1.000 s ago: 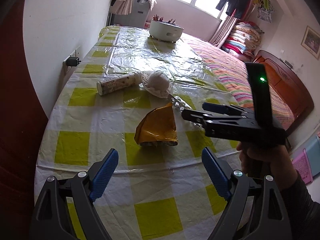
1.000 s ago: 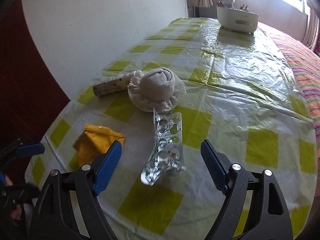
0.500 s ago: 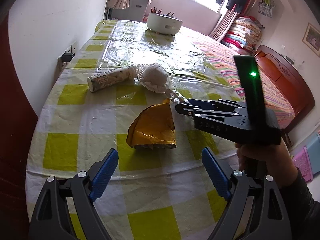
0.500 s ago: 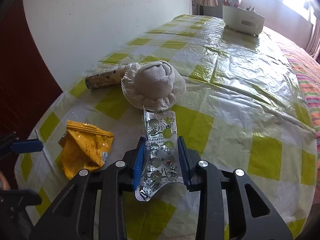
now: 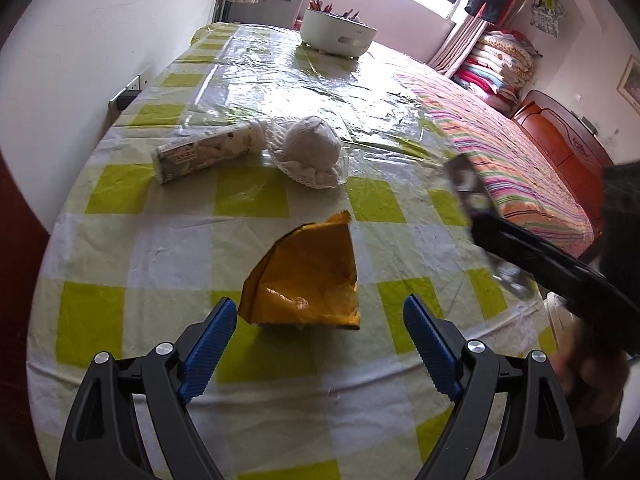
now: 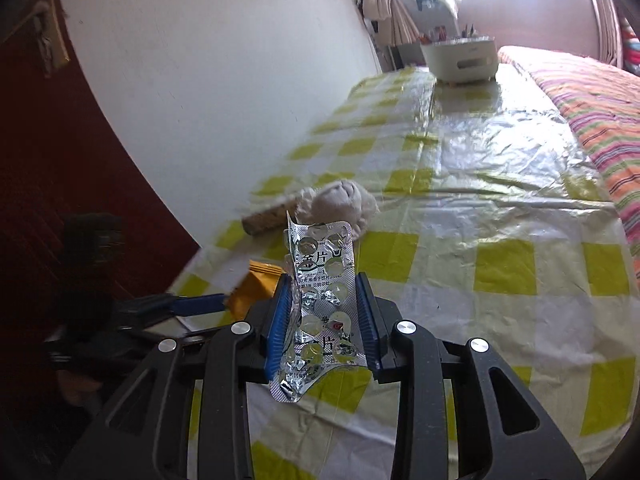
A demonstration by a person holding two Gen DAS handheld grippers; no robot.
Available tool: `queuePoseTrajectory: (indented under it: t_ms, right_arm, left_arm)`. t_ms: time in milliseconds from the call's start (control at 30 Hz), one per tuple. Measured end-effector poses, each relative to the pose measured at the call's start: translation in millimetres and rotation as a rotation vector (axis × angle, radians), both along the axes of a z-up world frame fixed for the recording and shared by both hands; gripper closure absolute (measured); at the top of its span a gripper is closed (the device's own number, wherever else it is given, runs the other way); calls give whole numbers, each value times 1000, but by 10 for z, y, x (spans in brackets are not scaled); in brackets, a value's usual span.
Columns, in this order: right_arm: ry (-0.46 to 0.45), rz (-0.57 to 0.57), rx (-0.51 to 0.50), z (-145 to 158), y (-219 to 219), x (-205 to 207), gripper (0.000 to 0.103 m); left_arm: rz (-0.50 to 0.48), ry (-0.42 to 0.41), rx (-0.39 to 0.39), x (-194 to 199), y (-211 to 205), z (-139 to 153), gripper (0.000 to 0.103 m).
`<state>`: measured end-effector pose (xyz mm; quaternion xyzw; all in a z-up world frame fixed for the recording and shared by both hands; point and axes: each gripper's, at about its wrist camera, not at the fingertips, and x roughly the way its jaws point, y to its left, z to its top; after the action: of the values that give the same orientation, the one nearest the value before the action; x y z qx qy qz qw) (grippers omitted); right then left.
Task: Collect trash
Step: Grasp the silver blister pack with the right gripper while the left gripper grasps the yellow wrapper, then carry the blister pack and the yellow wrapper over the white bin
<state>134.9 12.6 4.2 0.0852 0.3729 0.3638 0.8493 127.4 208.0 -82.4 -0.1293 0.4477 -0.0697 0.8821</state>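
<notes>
My right gripper (image 6: 322, 312) is shut on a silver blister pack (image 6: 324, 304) and holds it lifted off the checked table. The same pack (image 5: 468, 188) shows blurred at the right of the left wrist view, sticking out of the right gripper (image 5: 490, 224). My left gripper (image 5: 316, 320) stands open just short of a crumpled yellow snack wrapper (image 5: 308, 280), which lies on the tablecloth between its blue fingertips (image 5: 212, 332). Farther back lie a printed paper tube (image 5: 208, 152) and a balled white cloth (image 5: 312, 148). The wrapper (image 6: 252, 288) is half hidden behind the right gripper.
The table (image 5: 140, 240) wears a yellow-and-white checked plastic cover and stands against a white wall (image 5: 100, 40). A white pot (image 5: 340, 34) with utensils sits at the far end. A striped bed (image 5: 512, 160) runs along the right side. A dark red door (image 6: 60, 200) is on the left.
The right gripper closed on the blister pack and lifted it off the table, swinging up and right. The left gripper moved forward and down toward the yellow wrapper.
</notes>
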Motion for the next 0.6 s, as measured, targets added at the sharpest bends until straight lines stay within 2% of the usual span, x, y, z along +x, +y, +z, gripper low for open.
queuePoseTrajectory:
  t_ms: [100,133,167,200,233,267,300,433,600]
  right_arm:
    - [16,-18,59,13,-141,-142,72]
    - [24,-26,75,15,-189,-164,72]
    - [35,-34,94,-9,-264,-206,72]
    - [38,-46,105,-24,-324,-222,72]
    - [38,-60,115,-23,-393,-244,72]
    - [39,-69,126,-21,-452,-265,72]
    - [42,-79,142,-15,-531,-287,72]
    - [32,-130,194,23,-756,-370,72]
    - [-16,-187,252,171,-1026,-509,72]
  left_arm:
    - [-2,-21,13,82,-75,-33,21]
    - [5,-20,26,105,-97,-47,26]
    - [6,-9,31,141,-125,-83,35]
    - [-3,4,20,163,-142,-112,52]
    - [2,-6,23,170,-160,-119,54]
    - [1,-15,27,173,-174,-115,61]
    - [-17,-2,27,199,-216,-134,79]
    - [-25,-15,52,228,-356,-146,91]
    - [-57,-89,63,217,-652,-21,97]
